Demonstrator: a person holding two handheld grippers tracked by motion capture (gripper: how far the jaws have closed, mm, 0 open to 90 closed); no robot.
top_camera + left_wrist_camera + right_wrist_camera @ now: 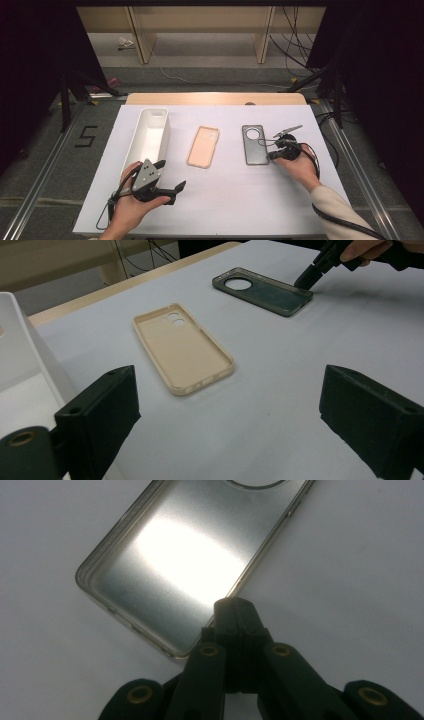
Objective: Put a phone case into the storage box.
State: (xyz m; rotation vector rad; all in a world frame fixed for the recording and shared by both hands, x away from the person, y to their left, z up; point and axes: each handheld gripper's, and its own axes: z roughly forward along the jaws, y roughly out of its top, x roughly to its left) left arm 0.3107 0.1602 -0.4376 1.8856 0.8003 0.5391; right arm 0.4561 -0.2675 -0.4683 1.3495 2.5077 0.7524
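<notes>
- Your right gripper [271, 155] has its jaws fully closed together, tips at the near right edge of the grey phone case [253, 145]; nothing is held.
- Your left gripper [170, 177] is wide open and empty, beside the white bin [150, 134].
- The beige phone case [203, 146] lies flat between bin and grey case.

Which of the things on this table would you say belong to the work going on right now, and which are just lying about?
In the job:
- grey phone case, with the shut right gripper at its long edge; whether its rim is pinched, I cannot tell
- right gripper

Lying about:
- beige phone case, apart from both grippers
- white bin
- left gripper, open, idle near the bin
</notes>
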